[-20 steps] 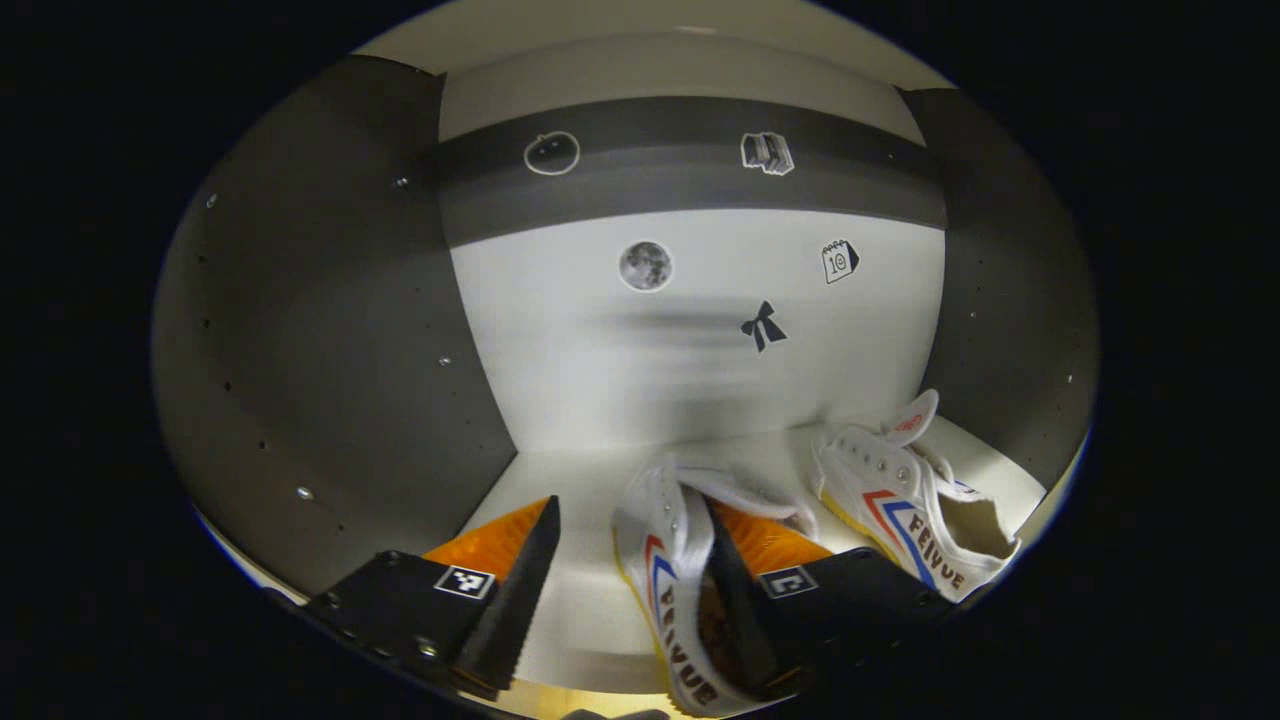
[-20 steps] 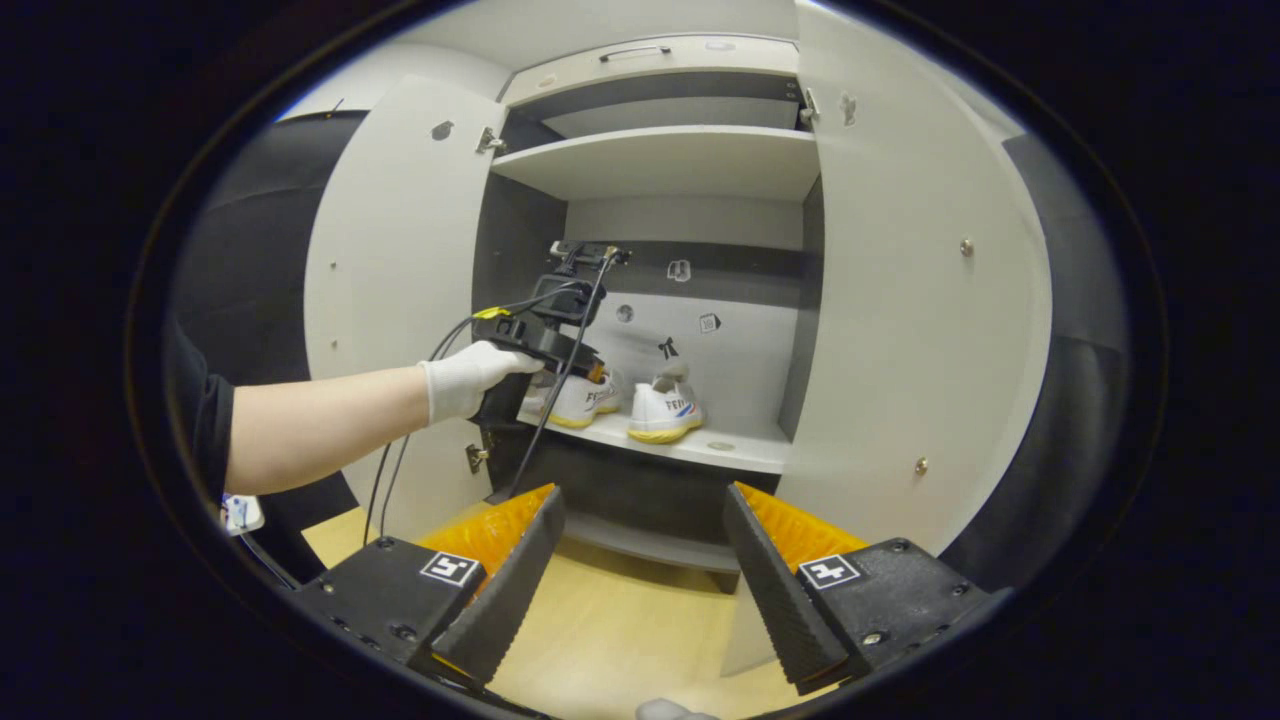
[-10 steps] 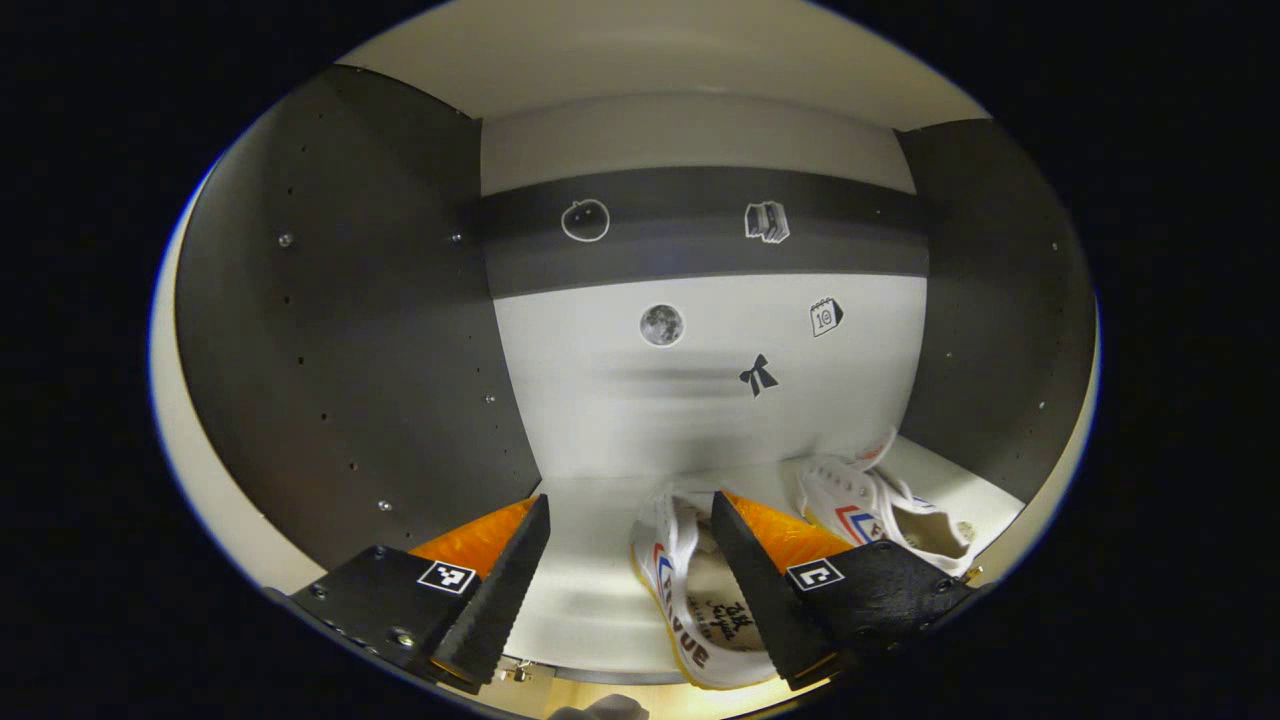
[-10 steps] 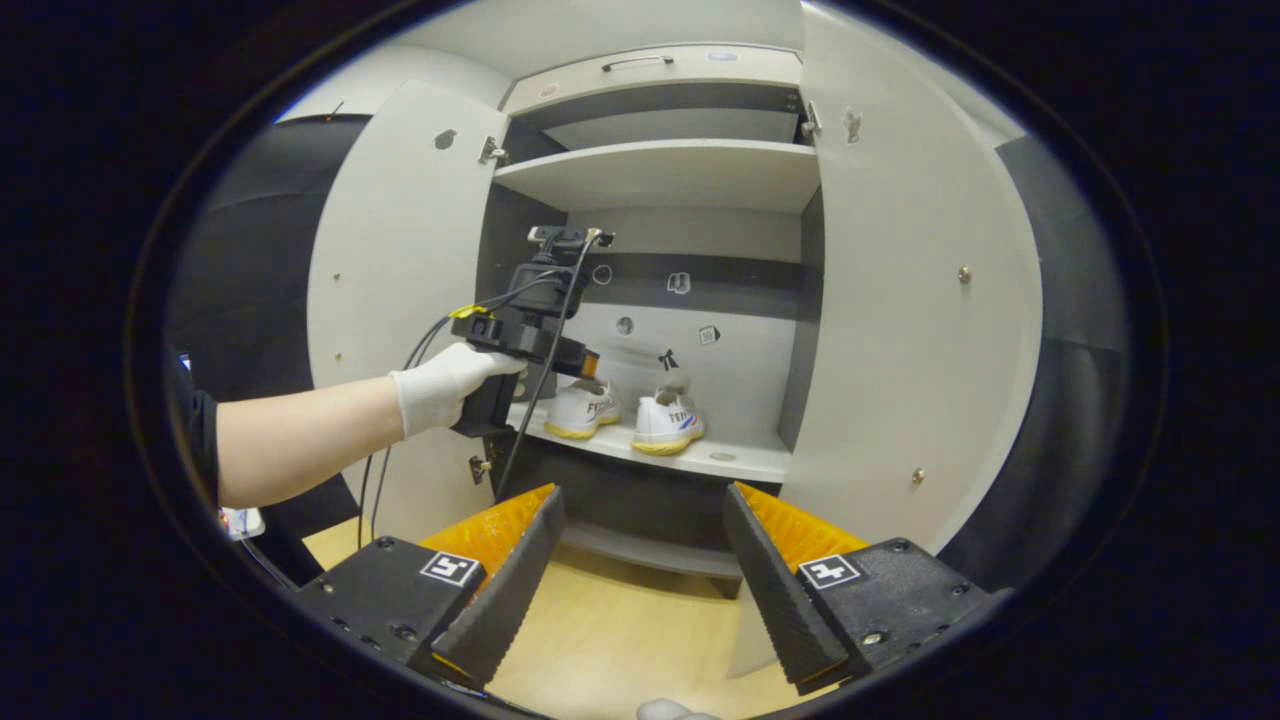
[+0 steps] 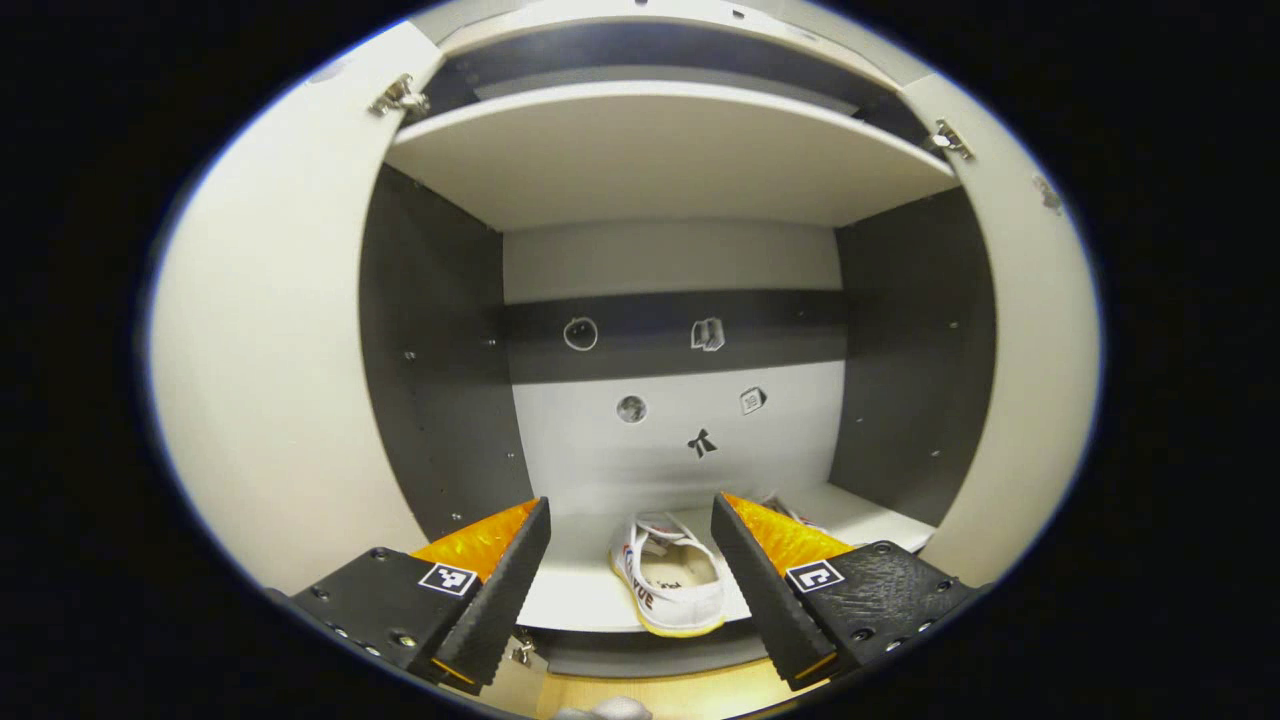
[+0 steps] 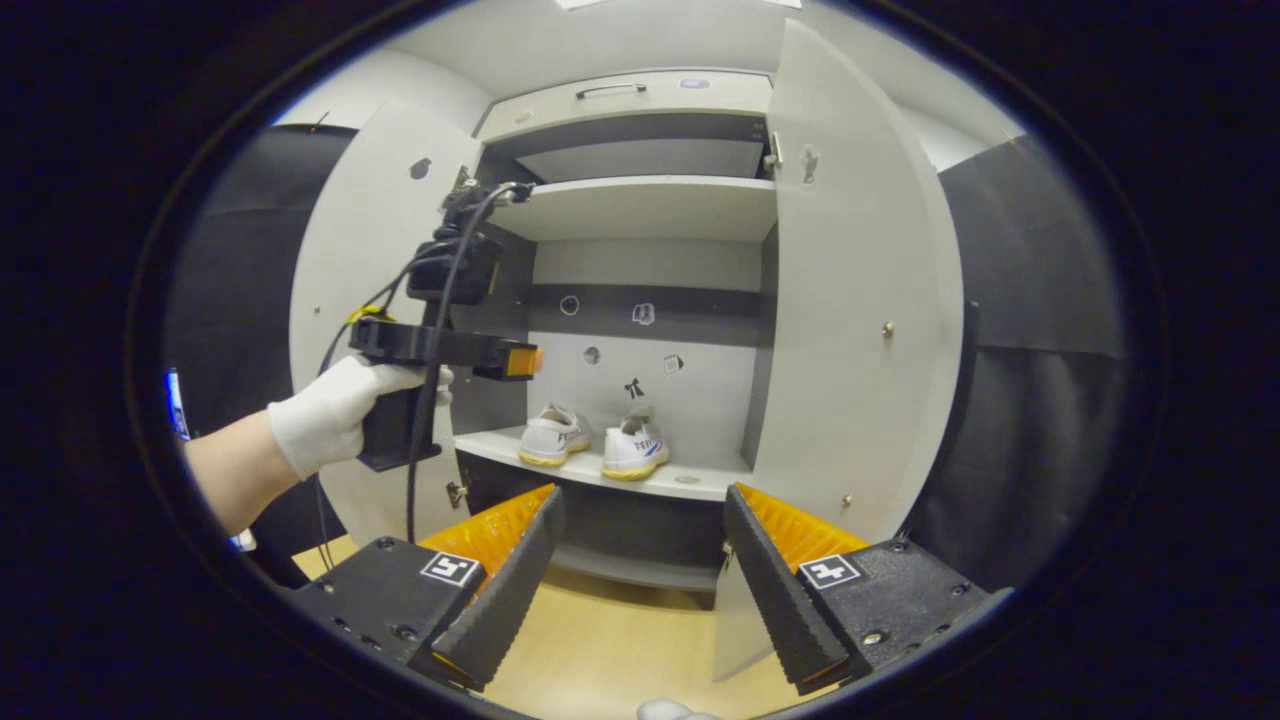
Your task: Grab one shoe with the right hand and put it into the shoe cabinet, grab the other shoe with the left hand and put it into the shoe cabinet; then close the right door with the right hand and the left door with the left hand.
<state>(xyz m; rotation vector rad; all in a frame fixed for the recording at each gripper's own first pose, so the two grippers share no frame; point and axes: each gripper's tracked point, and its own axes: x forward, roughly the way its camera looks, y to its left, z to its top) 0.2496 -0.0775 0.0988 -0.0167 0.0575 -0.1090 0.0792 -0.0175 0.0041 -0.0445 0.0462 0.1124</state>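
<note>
Dim, sharp, fisheye-bent edges

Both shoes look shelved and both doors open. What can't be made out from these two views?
- Second shoe: in the left gripper view, mostly hidden behind that gripper's finger.
- Stickers on the cabinet's back wall: too small to identify in the right gripper view.
- Left door: partly hidden by the left gripper and its gloved hand.

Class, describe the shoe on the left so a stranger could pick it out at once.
Find the open cabinet, then its lower shelf holding two white shoes. The left shoe has a yellow sole, whereas the right shoe beside it shows red-and-blue stripes.
</note>
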